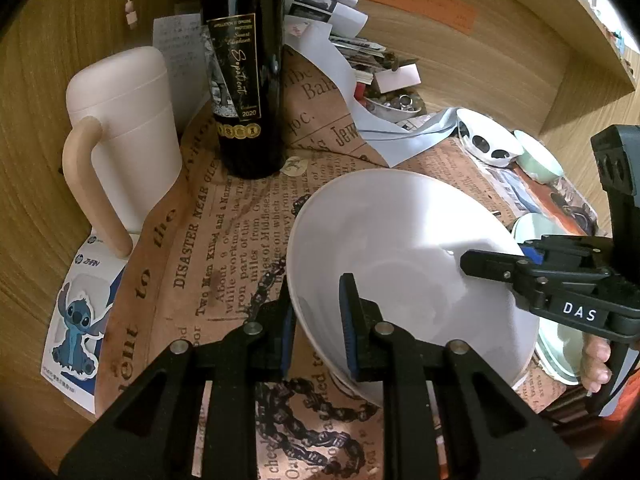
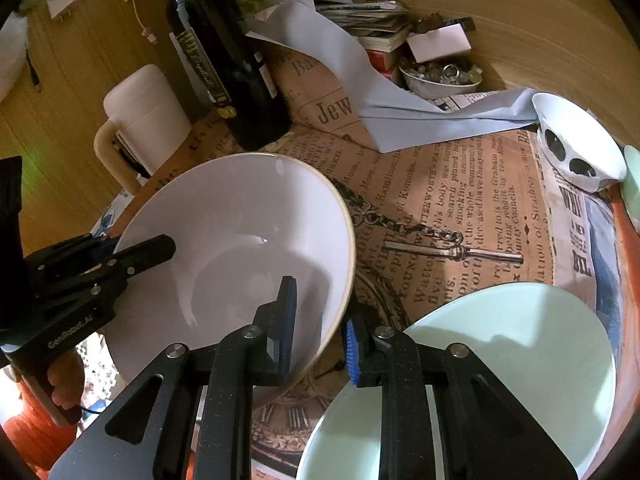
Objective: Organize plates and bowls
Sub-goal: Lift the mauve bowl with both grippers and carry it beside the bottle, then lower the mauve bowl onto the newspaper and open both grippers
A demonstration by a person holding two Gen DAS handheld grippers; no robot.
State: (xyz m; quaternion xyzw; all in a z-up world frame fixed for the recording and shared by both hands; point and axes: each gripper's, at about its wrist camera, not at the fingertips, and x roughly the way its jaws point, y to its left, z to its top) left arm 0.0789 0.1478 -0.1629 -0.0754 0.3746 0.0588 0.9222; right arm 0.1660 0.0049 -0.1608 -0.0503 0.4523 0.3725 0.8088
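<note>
Dark wine bottle (image 1: 242, 72) beside lidded cream mug (image 1: 124, 136); newsprint-patterned paper (image 1: 224, 248) beneath; cartoon sticker card (image 1: 78, 320) alongside

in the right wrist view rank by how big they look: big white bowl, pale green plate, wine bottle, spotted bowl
1. big white bowl
2. pale green plate, close to the white bowl's size; both sit nearest the camera, so unsure
3. wine bottle
4. spotted bowl

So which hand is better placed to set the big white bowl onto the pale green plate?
Probably right. Both the left gripper and the right gripper clamp the big white bowl by its rim, but the pale green plate lies directly beside the right one.
</note>
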